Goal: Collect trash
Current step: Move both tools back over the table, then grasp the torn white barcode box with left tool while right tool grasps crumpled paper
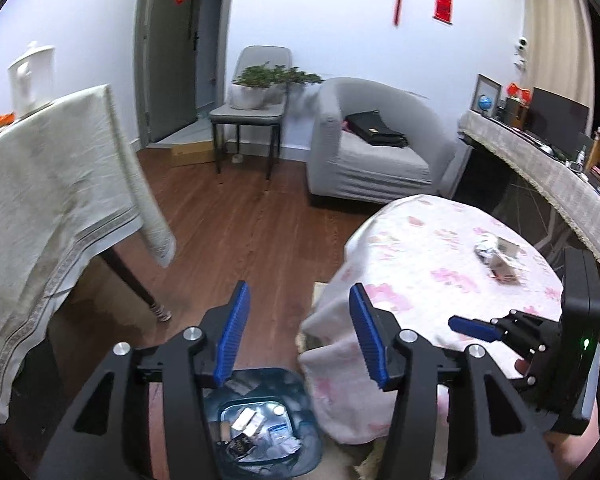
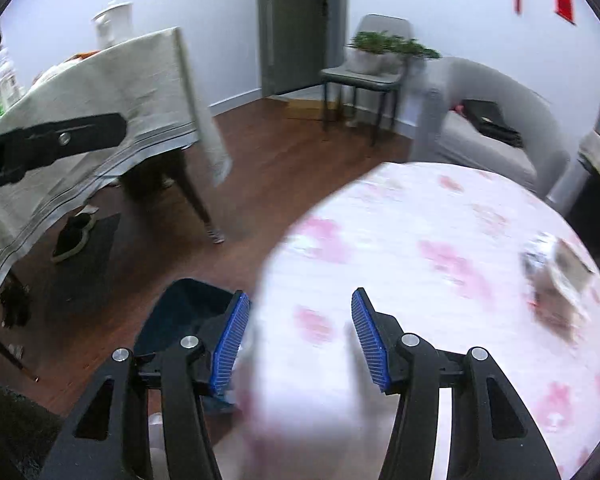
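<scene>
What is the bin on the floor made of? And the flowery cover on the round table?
The dark blue-green square bin looks like smooth plastic, since its walls shine a little. The white cover with pink flowers on the round table looks like soft, matte cloth, since it hangs in folds over the edge.

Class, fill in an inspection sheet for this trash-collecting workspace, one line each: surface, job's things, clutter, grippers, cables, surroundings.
Surface: round table under a pink-flowered cloth, mostly bare.
Job's things: crumpled wrappers lie on the table's far right; the blue bin on the floor beside the table already holds scraps.
Clutter: shoes under the side table.
Grippers: left gripper open above the bin, nothing between its pads; right gripper open over the table edge, nothing between its pads.
Cables: nothing seen.
Surroundings: wooden floor, grey armchair with a black bag, chair with a potted plant, door.
</scene>
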### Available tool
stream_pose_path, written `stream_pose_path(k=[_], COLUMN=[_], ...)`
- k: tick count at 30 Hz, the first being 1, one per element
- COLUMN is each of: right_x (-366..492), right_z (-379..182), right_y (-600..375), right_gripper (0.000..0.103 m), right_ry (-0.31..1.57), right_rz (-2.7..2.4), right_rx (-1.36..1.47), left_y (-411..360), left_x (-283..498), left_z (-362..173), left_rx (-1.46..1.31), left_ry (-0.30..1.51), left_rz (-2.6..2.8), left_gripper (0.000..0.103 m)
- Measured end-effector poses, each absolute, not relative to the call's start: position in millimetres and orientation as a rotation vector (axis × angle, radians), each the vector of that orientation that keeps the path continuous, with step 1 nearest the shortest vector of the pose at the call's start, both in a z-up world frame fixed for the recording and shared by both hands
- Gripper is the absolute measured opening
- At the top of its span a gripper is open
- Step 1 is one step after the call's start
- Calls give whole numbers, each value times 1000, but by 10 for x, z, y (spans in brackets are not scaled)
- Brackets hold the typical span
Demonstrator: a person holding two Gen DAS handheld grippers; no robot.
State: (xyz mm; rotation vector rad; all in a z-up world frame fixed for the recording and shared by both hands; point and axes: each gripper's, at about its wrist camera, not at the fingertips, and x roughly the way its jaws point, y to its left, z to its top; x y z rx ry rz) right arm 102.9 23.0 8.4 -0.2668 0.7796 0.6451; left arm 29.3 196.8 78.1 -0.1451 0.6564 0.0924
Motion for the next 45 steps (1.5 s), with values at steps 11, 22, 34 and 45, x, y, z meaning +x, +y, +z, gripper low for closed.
stream_pose_path(k=[11, 22, 34, 45], right_x=[1393, 1648, 1831, 1902], right_z=[140, 174, 132, 95], right_y=[-972, -1916, -2711, -2884], right_gripper=[54, 81, 84, 84], right_ry=[774, 757, 756, 765], right_rz=[491, 380, 318, 310], right_rx=[-151, -55, 74, 108], left_y=[909, 114, -660, -982], left_x=[740, 1193, 1601, 1910], left_z=[796, 561, 282, 35], left_rx=[-80, -57, 44, 60], left_ry=[622, 666, 723, 791], left_rz=[-12, -84, -119, -113], left_gripper=[79, 88, 94, 94])
